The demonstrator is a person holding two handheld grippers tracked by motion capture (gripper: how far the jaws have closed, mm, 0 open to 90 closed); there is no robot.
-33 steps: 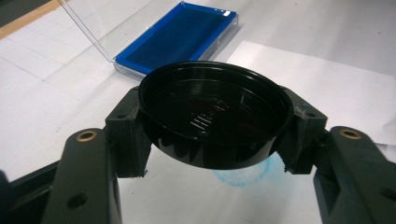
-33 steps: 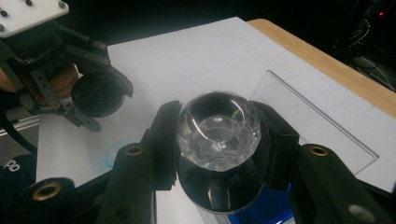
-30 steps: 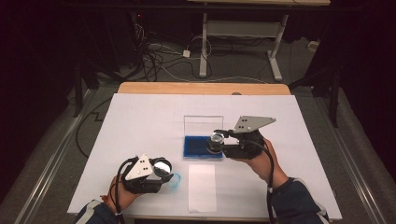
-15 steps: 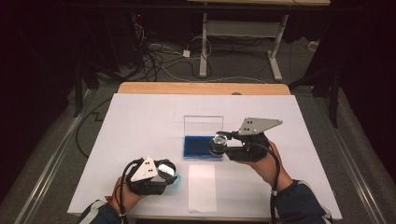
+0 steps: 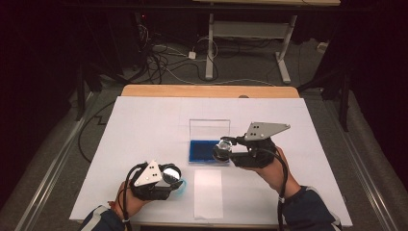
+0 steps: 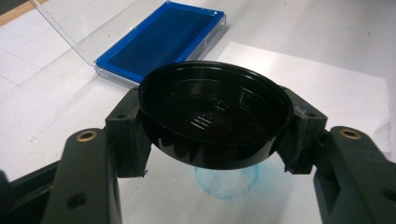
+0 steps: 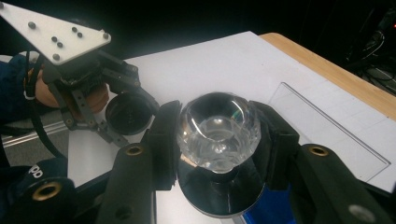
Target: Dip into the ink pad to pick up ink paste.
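Observation:
My left gripper (image 6: 212,140) is shut on a round black lid (image 6: 212,107), held just above a white paper sheet (image 6: 317,88). Under the lid a faint blue ring print (image 6: 229,184) marks the paper. My right gripper (image 7: 218,140) is shut on a stamp with a clear faceted knob (image 7: 218,128) and a black round base (image 7: 217,196). In the high view the stamp (image 5: 224,144) hangs at the right end of the blue ink pad (image 5: 201,151), and the left gripper (image 5: 169,175) sits at the paper's (image 5: 208,197) left edge.
The ink pad's clear cover (image 5: 209,129) stands open behind the pad. A large white sheet (image 5: 144,125) covers the wooden table (image 5: 207,91). Cables and desk legs lie on the dark floor beyond. Both forearms come in from the front edge.

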